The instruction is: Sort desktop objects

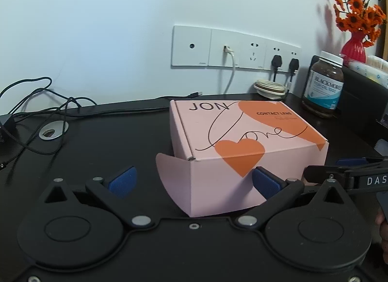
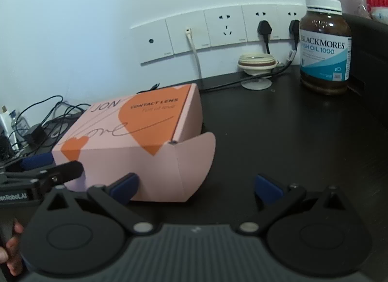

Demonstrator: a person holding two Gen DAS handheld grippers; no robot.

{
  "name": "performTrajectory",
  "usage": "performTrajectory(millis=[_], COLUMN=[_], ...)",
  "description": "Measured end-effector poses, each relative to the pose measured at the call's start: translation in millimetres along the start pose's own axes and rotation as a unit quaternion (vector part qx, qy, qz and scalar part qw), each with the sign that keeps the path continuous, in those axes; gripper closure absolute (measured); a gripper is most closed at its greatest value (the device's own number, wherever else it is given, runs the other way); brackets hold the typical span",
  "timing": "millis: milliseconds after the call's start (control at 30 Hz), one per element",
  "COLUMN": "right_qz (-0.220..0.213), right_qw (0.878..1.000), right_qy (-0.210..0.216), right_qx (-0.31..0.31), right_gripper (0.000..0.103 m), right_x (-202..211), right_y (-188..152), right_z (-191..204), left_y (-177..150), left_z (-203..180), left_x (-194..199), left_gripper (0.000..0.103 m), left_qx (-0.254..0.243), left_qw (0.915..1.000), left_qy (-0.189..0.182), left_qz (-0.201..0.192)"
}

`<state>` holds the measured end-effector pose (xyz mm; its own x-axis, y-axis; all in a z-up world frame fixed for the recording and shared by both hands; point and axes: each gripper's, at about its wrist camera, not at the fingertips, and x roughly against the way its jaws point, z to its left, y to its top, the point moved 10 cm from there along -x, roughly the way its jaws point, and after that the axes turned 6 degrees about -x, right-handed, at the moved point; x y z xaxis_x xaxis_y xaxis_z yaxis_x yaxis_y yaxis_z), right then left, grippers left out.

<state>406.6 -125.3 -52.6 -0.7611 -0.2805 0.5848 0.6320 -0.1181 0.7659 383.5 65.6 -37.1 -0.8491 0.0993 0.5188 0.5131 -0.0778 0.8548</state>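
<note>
Both my left gripper (image 1: 194,180) and right gripper (image 2: 196,186) gape wide around the pink box (image 1: 242,146) corners; next I squeeze and lift it aside

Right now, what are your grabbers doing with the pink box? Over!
Left gripper open, fingers astride the pink box corner. Right gripper open, beside its loose side flap. Nothing held. Fish oil bottle stands clear behind.

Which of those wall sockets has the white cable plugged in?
The second wall plate from the left: a white cable hangs from it. The two plates at the right hold black plugs.
</note>
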Motion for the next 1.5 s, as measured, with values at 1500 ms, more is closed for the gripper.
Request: performTrajectory(millis=[1500], right_qz=[-0.058], right_qw=[0.996], right_qy=[-0.051], right_qx=[-0.047], right_gripper=[0.001], right_x=[55], right_y=[-24], right_z=[-12], left_y=[-10], left_z=[-23], left_x=[48], left_gripper=[0.000], left_qx=[-0.061], left_qw=[0.9963], left_qy=[0.057], left_qz=[-0.021])
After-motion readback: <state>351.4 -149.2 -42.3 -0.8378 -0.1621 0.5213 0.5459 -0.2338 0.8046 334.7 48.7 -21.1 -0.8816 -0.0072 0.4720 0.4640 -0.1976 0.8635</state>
